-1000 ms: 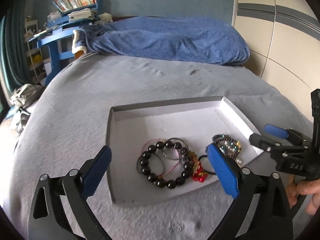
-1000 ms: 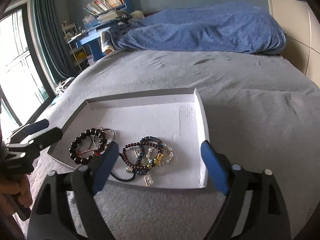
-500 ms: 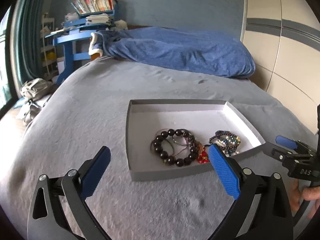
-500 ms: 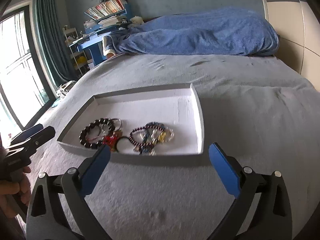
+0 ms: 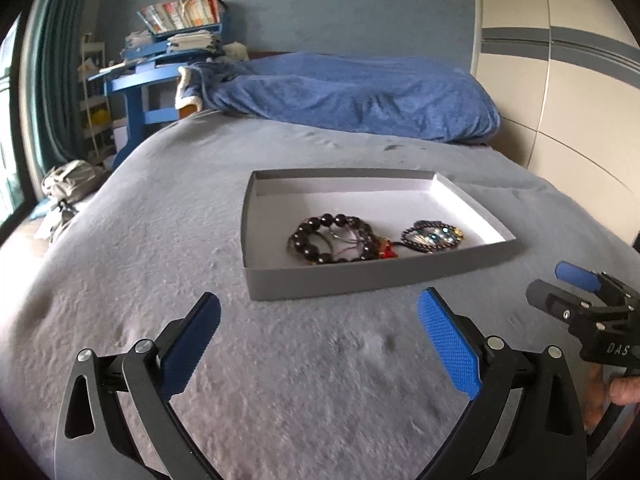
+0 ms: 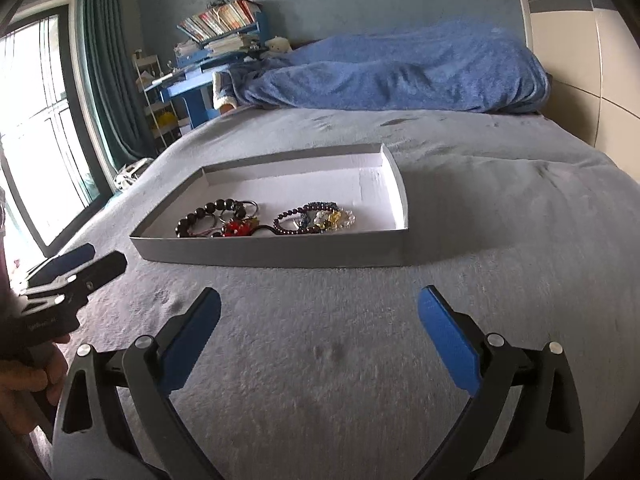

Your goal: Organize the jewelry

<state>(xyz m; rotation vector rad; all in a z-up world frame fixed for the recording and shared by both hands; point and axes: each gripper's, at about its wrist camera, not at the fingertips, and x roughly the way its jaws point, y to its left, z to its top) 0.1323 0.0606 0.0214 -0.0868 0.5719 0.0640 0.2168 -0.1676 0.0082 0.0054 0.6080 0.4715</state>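
Nearest the cameras, the left hand-held gripper [image 5: 319, 312] hangs over the bare grey bed cover [image 5: 168, 240], its blue pads spread wide with nothing between them. The right hand-held gripper [image 6: 319, 312] sits the same way, jaws at their widest and empty, short of the grey tray [image 6: 280, 254]. Both point slightly downward toward the tray, with only open cover lying between their fingertips and its near wall.

Each tool shows at the edge of the other's view; the person's fingers [image 5: 618, 390] wrap the right one's handle, cut off by the frame, and the left hand [image 6: 28, 376] is likewise only partly seen.

The tray rests on the bed cover just beyond the grippers. Inside it, close to the near wall, lies the jewelry: a bracelet of large dark beads [image 5: 332, 238] toward the tray's left, a small red charm [image 6: 236, 227] beside it, and a tangle of smaller beaded bracelets [image 6: 316, 218] toward the right. The near wall hides their lower edges, and the tangled pieces cannot be told apart. The far half of the tray floor is bare white.

Beyond the tray a blue blanket [image 6: 400, 76] is heaped across the head of the bed. Left of it stands a blue desk [image 5: 140, 92] stacked with books [image 6: 220, 20], with a curtain [image 6: 108, 80] and window past that.
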